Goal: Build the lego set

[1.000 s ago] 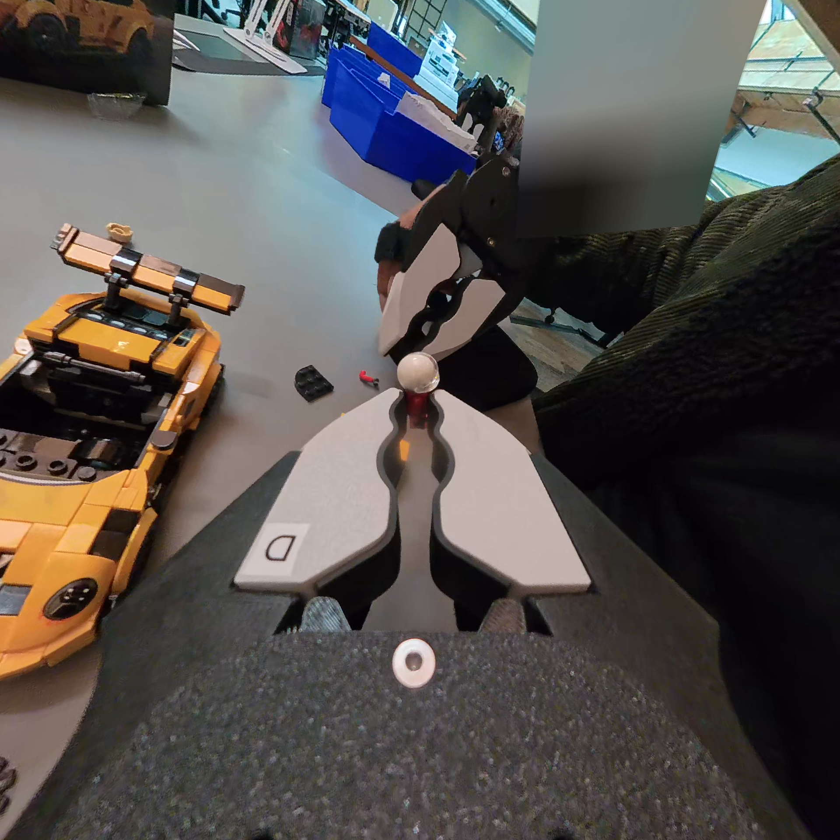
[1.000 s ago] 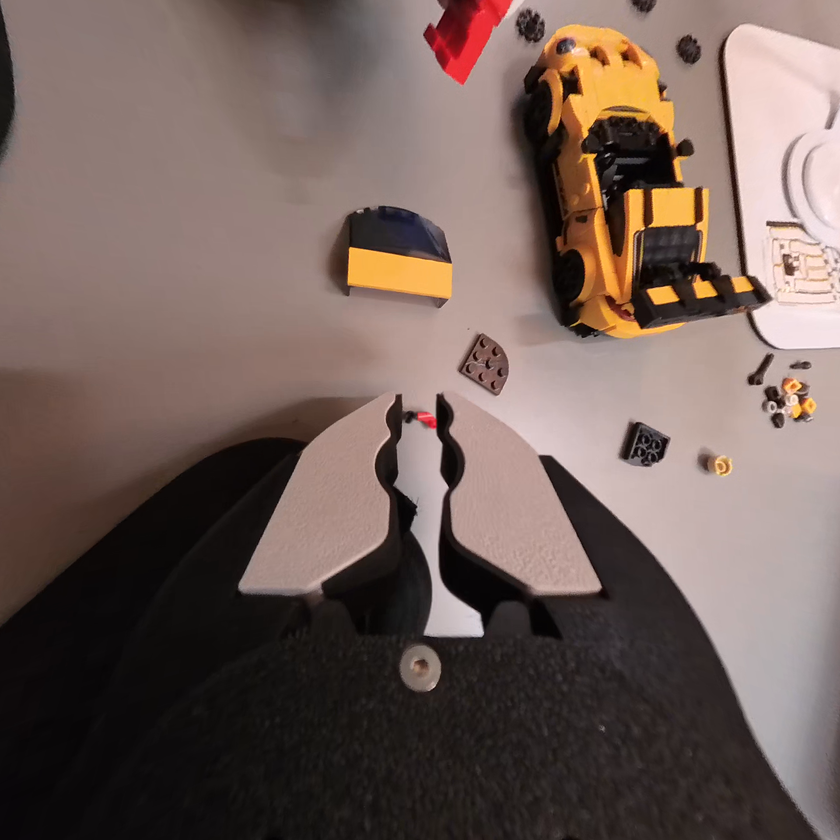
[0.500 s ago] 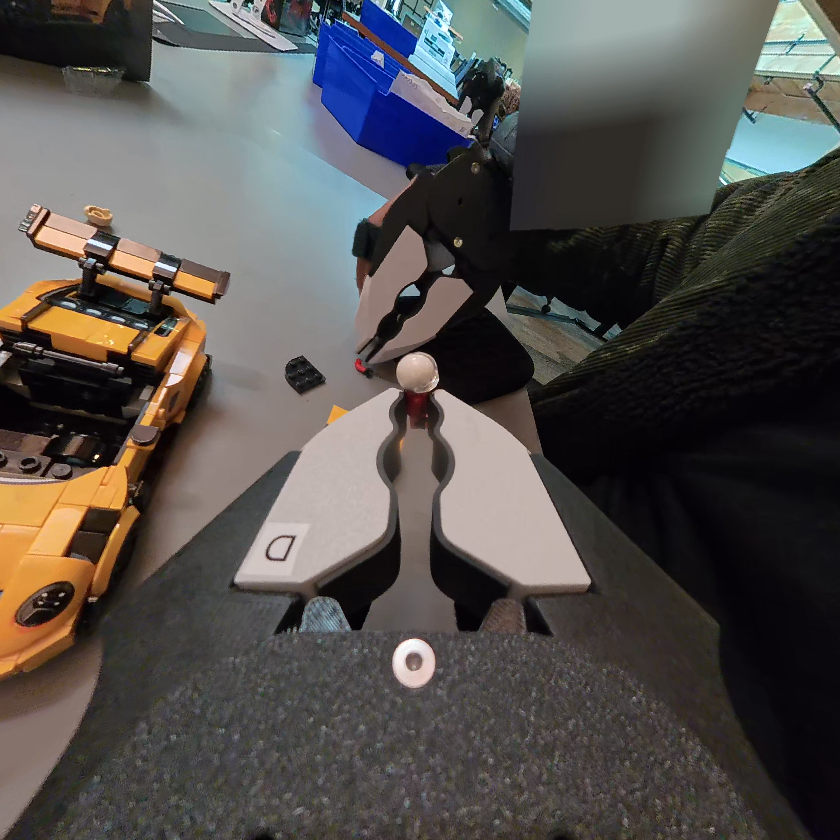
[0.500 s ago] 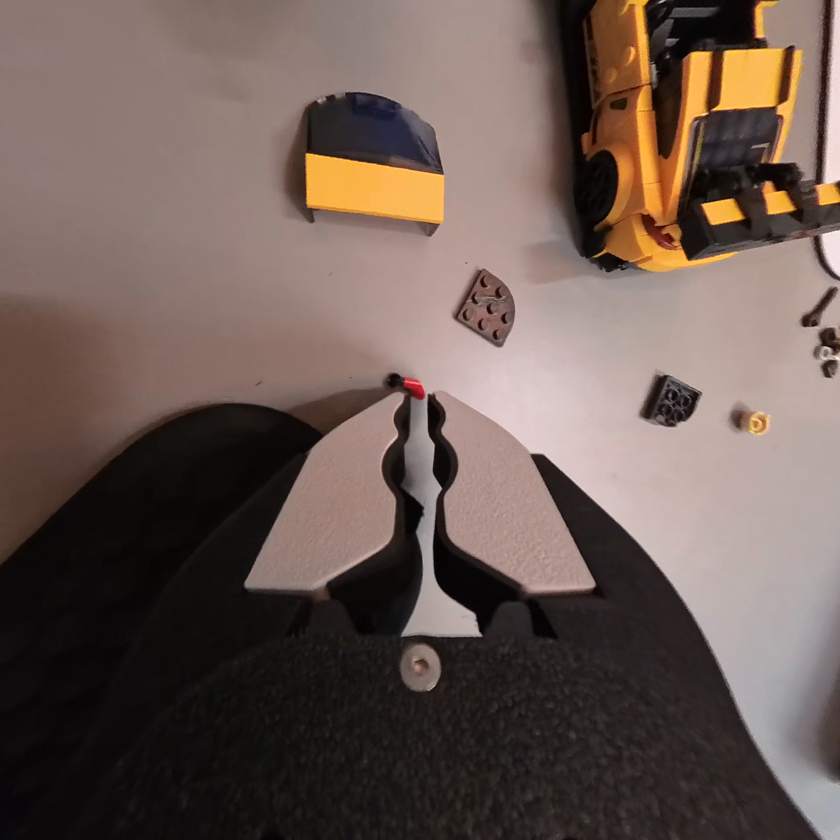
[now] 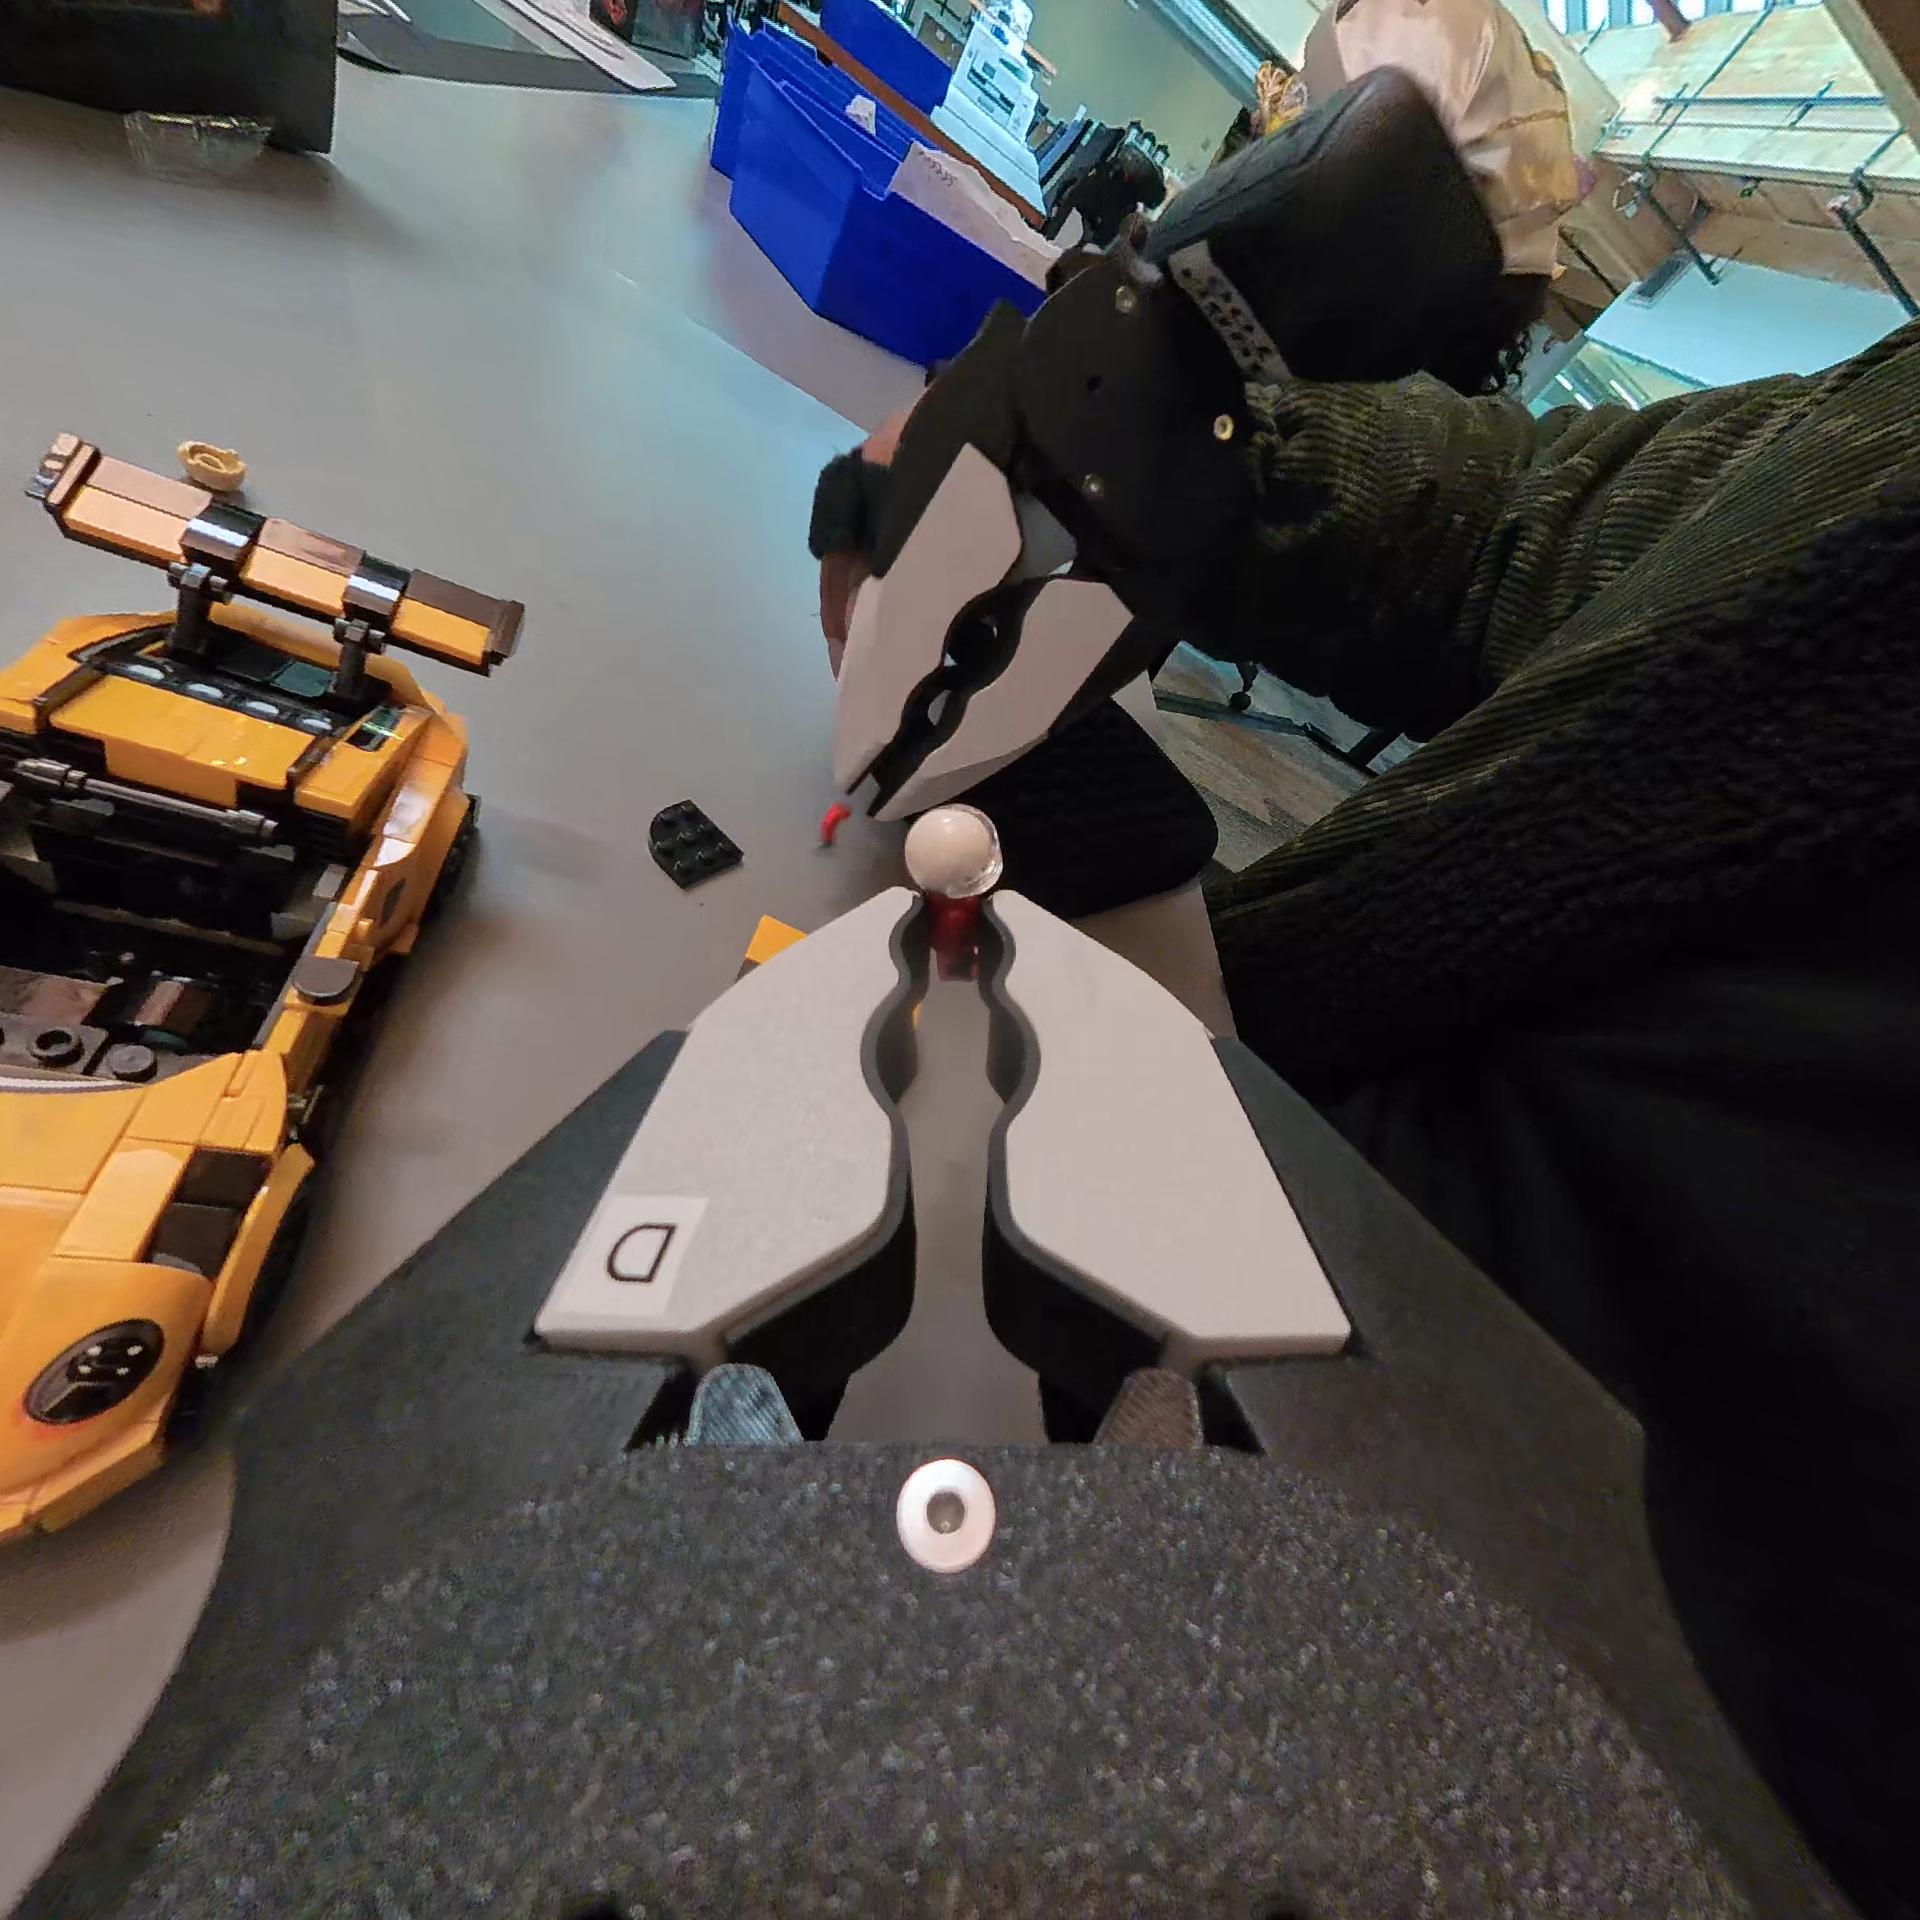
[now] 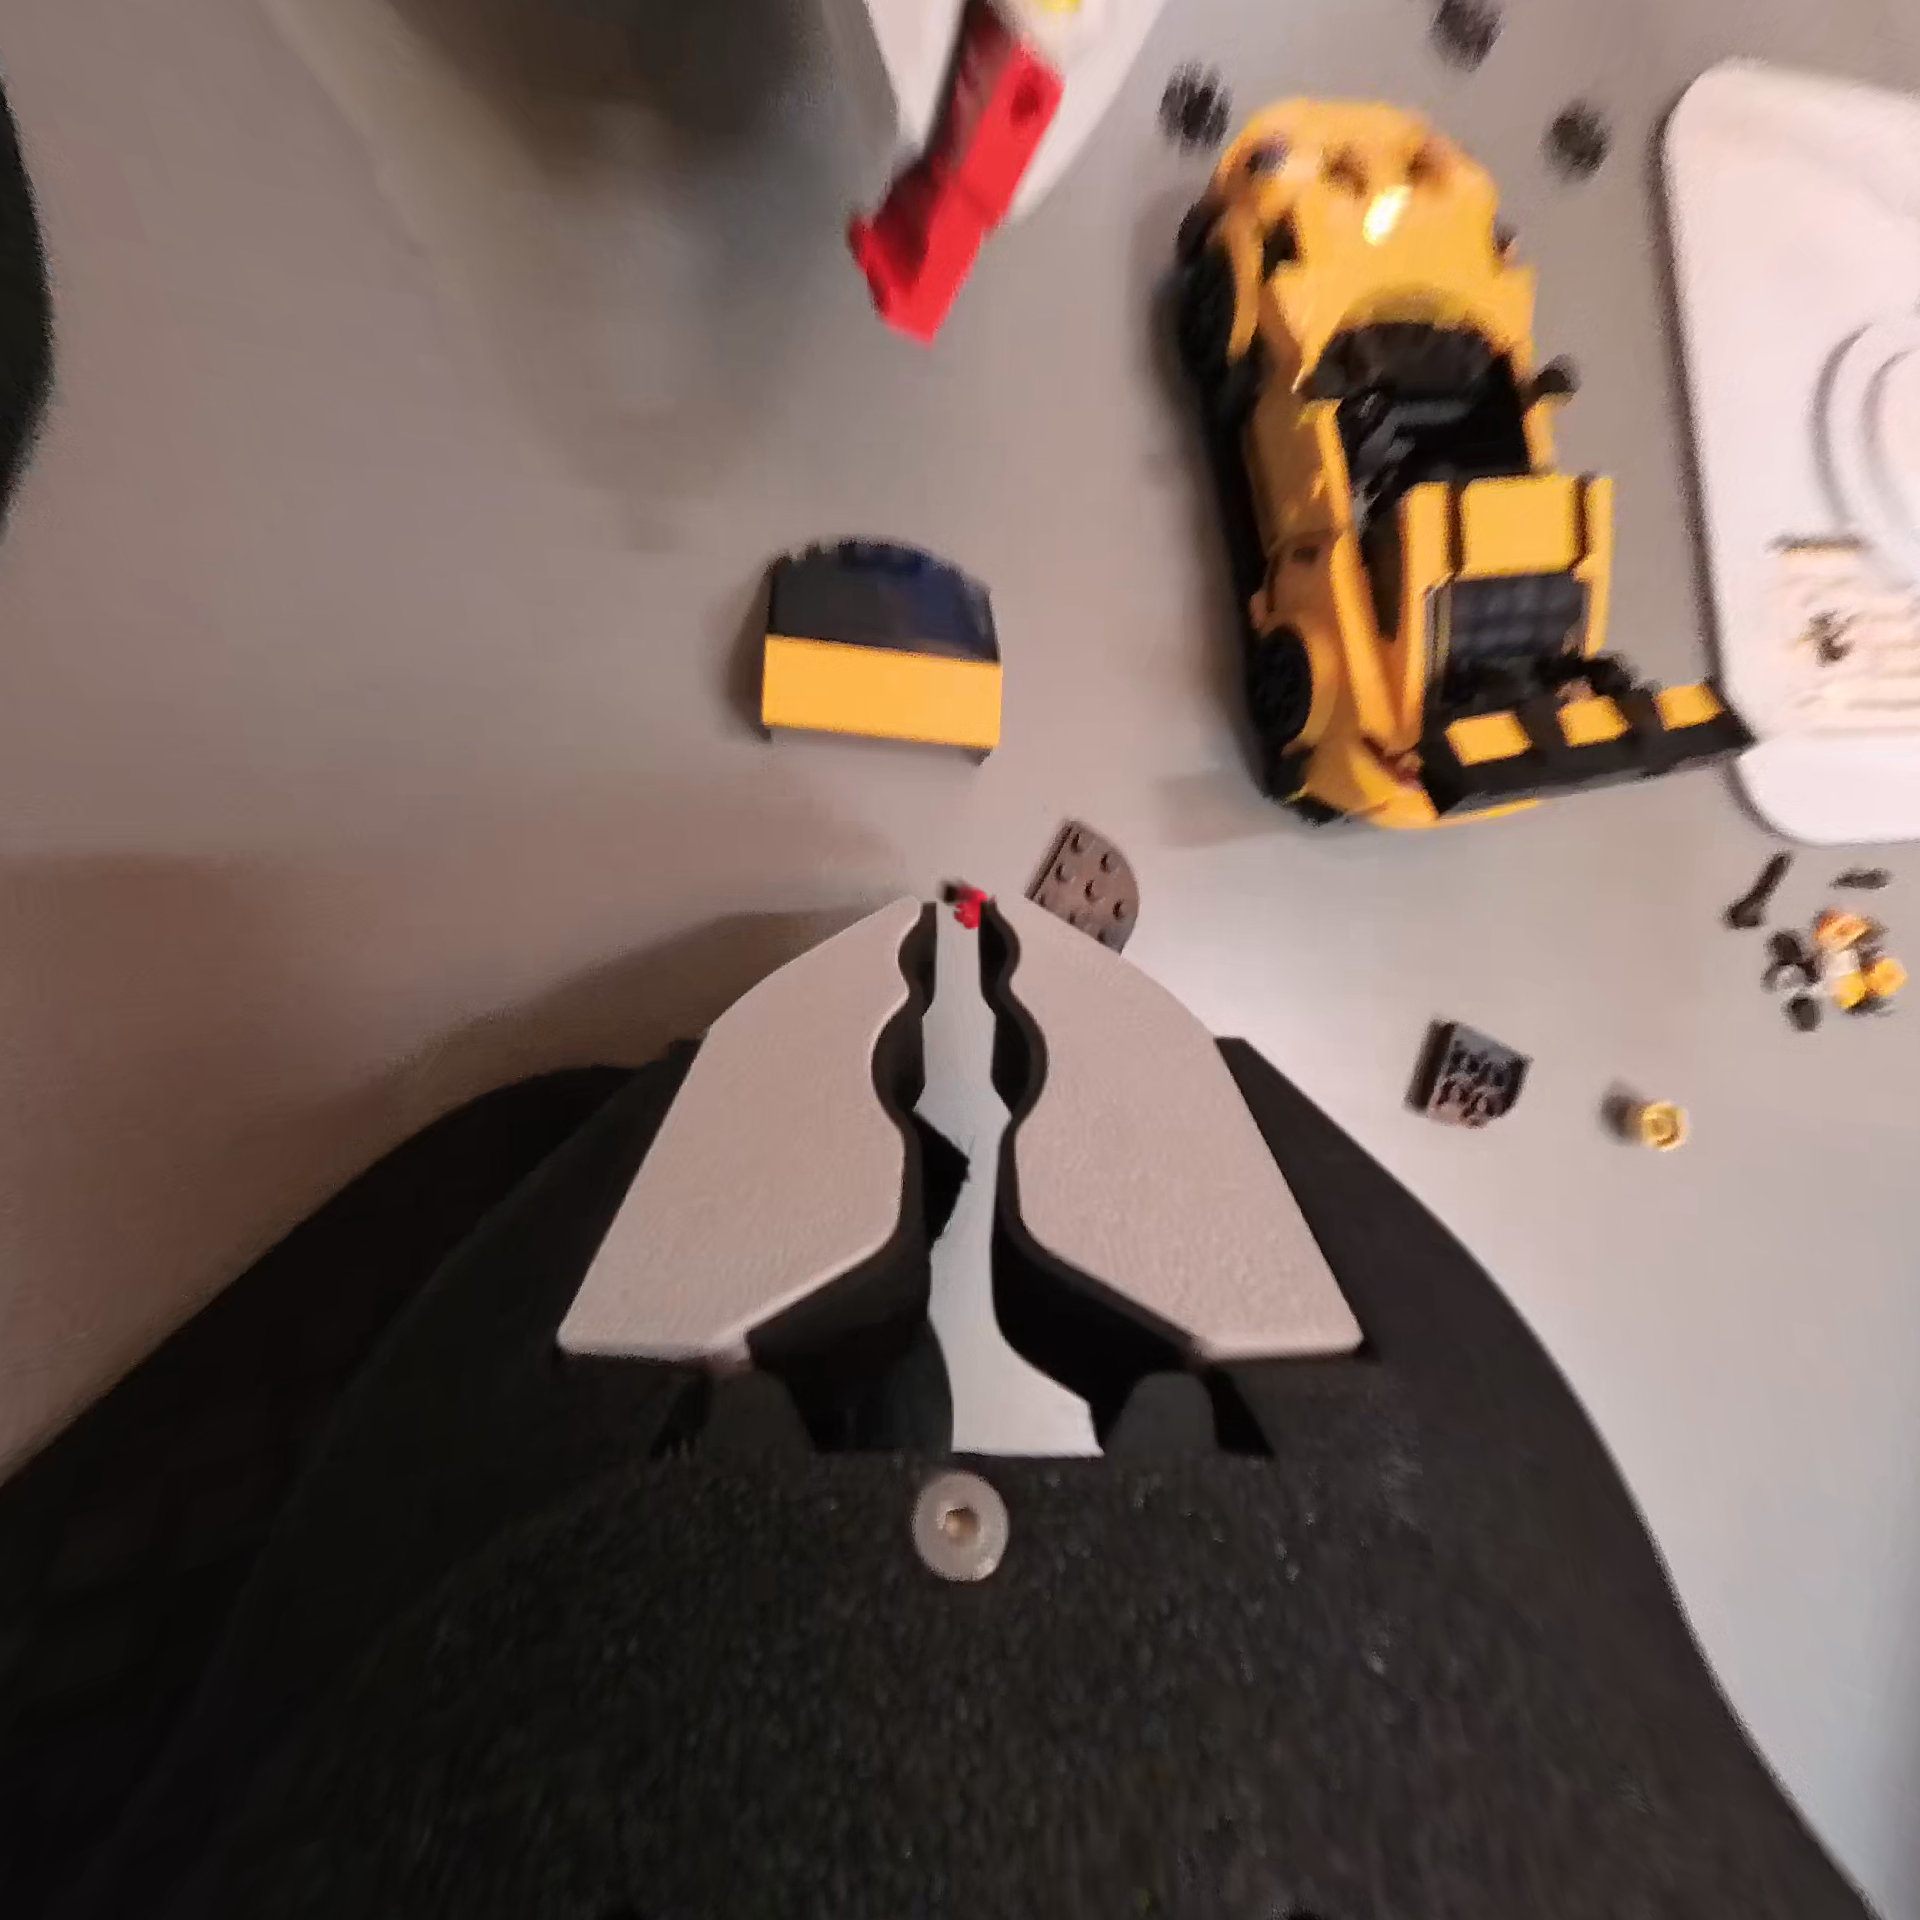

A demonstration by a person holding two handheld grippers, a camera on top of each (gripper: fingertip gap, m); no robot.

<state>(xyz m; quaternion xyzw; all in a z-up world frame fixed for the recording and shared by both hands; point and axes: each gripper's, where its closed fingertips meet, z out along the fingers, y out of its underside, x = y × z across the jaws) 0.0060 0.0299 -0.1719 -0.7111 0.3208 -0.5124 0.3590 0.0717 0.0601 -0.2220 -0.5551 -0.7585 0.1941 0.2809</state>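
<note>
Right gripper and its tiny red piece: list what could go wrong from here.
1. The right gripper seems to pinch the tiny red piece only at its very tips, so it could flick out and land among the loose parts.
2. The right wrist view is blurred, which suggests fast motion and makes a slip likelier.
3. The left gripper holds the white-topped piece close by, and a bump could knock it loose.

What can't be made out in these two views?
- Left wrist view: the yellow car's front is cut off by the frame edge.
- Right wrist view: motion blur smears the small loose parts, so their kinds are unclear.
- Either view: whether the right gripper grips the tiny red piece.
</note>
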